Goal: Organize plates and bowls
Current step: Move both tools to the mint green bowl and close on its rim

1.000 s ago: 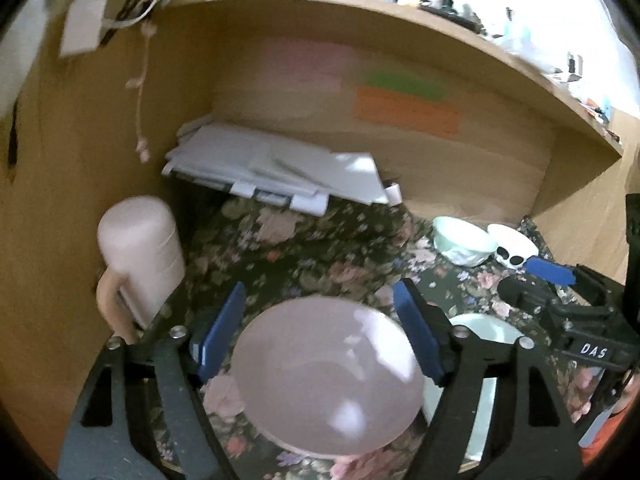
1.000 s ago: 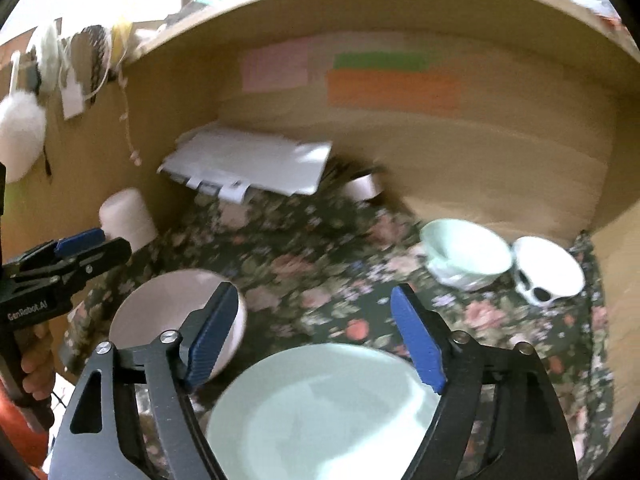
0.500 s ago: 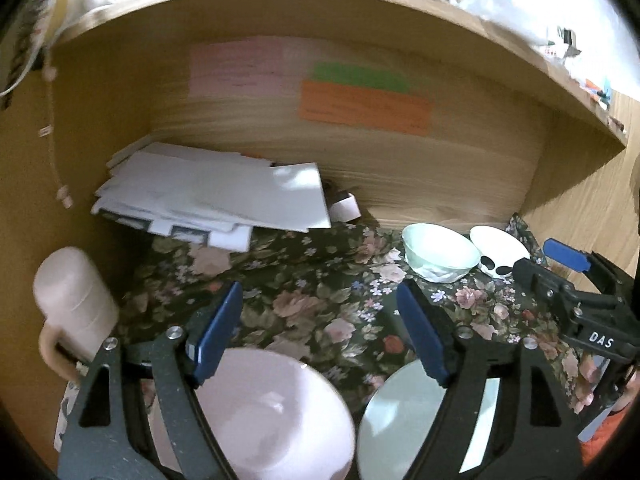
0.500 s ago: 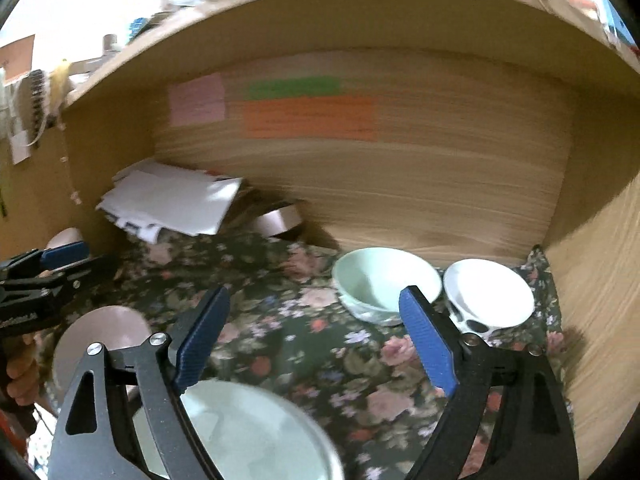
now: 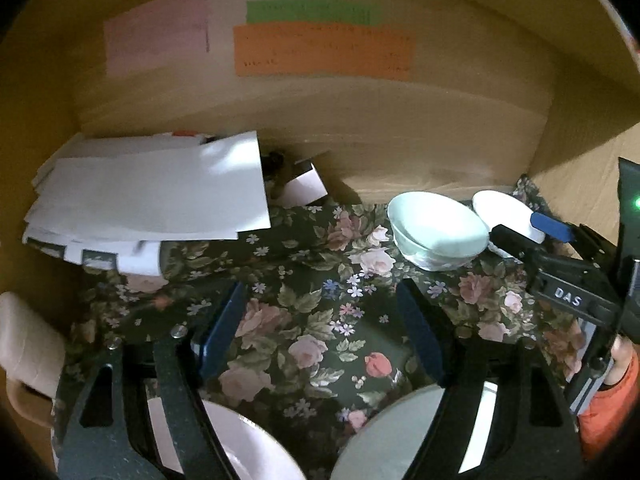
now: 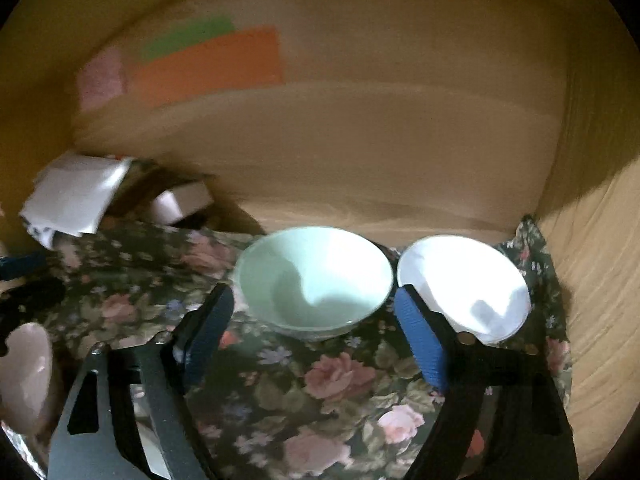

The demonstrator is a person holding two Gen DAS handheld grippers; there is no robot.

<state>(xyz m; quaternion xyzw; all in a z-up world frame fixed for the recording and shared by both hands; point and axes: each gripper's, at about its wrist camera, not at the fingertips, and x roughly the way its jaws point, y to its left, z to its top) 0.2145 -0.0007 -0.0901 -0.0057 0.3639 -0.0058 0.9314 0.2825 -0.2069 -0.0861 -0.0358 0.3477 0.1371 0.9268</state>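
A pale green bowl (image 6: 314, 280) and a white bowl (image 6: 466, 286) stand side by side on the floral cloth at the back right of the wooden shelf; both also show in the left wrist view, green bowl (image 5: 438, 230) and white bowl (image 5: 502, 210). My right gripper (image 6: 312, 320) is open and empty, its fingers just short of the green bowl. My left gripper (image 5: 324, 320) is open and empty over bare cloth. A pink plate (image 5: 248, 448) and a pale green plate (image 5: 396, 440) lie below it at the front edge.
A stack of white papers (image 5: 148, 196) and a small white box (image 5: 304, 188) sit at the back left. A pink mug (image 5: 28, 344) stands at the far left. Coloured notes (image 5: 320, 50) hang on the back wall. Wooden side walls close in both ends.
Both grippers have moved forward into the shelf. The plates have slid down to the bottom edge of the views, and the right gripper has come close to the green bowl.
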